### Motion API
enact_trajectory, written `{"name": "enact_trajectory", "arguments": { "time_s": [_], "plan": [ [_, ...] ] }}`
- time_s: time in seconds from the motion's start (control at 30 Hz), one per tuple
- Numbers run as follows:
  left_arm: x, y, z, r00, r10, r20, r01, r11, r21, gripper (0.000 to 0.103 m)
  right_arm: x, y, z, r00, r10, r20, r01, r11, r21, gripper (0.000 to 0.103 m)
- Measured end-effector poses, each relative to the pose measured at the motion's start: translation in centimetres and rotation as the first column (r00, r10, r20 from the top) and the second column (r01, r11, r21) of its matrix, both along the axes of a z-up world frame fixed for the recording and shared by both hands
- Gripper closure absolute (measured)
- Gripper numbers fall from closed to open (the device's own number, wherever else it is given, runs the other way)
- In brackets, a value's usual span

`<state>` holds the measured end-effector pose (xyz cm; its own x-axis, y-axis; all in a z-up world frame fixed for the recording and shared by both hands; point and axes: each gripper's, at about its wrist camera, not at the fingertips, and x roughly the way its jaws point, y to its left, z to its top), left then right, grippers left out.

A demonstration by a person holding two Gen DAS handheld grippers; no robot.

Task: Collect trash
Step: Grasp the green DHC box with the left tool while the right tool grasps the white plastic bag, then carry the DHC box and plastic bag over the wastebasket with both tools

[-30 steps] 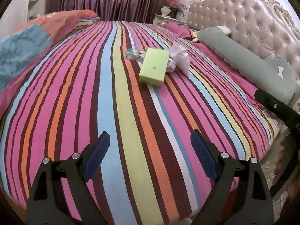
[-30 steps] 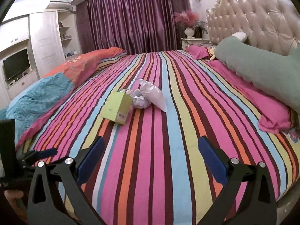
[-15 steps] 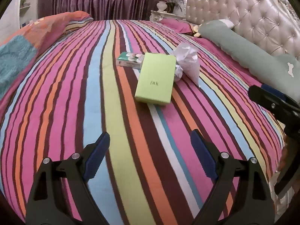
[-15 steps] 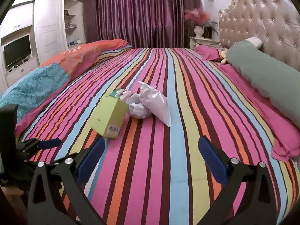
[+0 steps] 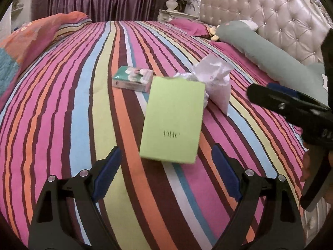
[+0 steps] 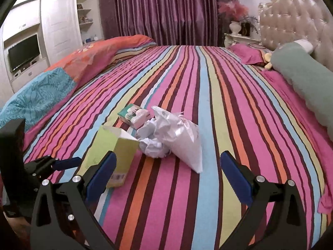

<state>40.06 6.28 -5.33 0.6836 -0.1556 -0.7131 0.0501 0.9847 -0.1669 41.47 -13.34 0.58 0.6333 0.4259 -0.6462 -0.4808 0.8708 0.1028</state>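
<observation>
both grippers, left (image 5: pixel 166 170) and right (image 6: pixel 167 177), hover spread and empty mid-bed, approaching the green box (image 5: pixel 172 120); next, straddle and clamp it.

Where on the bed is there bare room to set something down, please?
The striped cover lies bare between the white bag and the green bolster, and toward the orange quilt. It is crowded around the green box, small packet and crumpled paper.

Lime-green box (image 5: pixel 172 123), white crumpled paper (image 6: pixel 153 145), multicoloured striped bedspread (image 5: pixel 83 104).
</observation>
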Motion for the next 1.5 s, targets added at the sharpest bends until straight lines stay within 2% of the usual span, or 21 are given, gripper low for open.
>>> {"name": "enact_trajectory", "arguments": {
  "time_s": [0.4, 0.53, 0.73, 0.8, 0.83, 0.9, 1.13, 1.5],
  "plan": [
    [3.8, -0.3, -0.8, 1.0, -0.017, -0.025, 0.017, 1.0, 0.011, 0.018, 4.3, 1.3, -2.0, 0.999, -0.013, -0.039, 0.013, 1.0, -0.008, 0.007],
    [4.8, 0.1, -1.6, 0.999, -0.023, -0.048, 0.021, 0.999, -0.036, 0.018, 5.4, 1.5, -2.9, 0.998, -0.04, -0.055, 0.039, 0.999, -0.019, 0.007],
    [5.6, 0.6, -2.5, 0.997, 0.009, -0.072, -0.011, 1.0, -0.027, 0.019, 6.9, 1.4, -4.1, 0.992, -0.081, -0.093, 0.08, 0.997, -0.018, 0.009],
    [5.7, 0.6, -2.4, 0.998, -0.001, -0.067, -0.001, 0.999, -0.033, 0.029, 7.1, 1.4, -4.3, 0.991, -0.083, -0.103, 0.081, 0.997, -0.017, 0.017],
    [5.8, 0.6, -2.5, 0.997, -0.011, -0.075, 0.008, 0.999, -0.042, 0.039, 7.4, 1.4, -4.5, 0.99, -0.073, -0.122, 0.072, 0.997, -0.006, 0.027],
    [6.0, 0.5, -2.5, 0.996, -0.012, -0.09, 0.009, 0.999, -0.035, 0.043, 7.7, 1.5, -4.7, 0.986, -0.064, -0.152, 0.067, 0.998, 0.013, 0.042],
    [5.3, 1.0, -1.8, 0.997, 0.0, -0.083, -0.003, 0.999, -0.038, 0.044, 6.7, 1.0, -3.7, 0.986, -0.074, -0.149, 0.082, 0.996, 0.042, 0.047],
    [1.7, 0.9, 2.1, 0.998, 0.035, -0.05, -0.035, 0.999, -0.007, 0.044, 3.1, -1.9, -0.7, 0.979, -0.114, -0.171, 0.135, 0.984, 0.119, 0.047]
  ]
}}
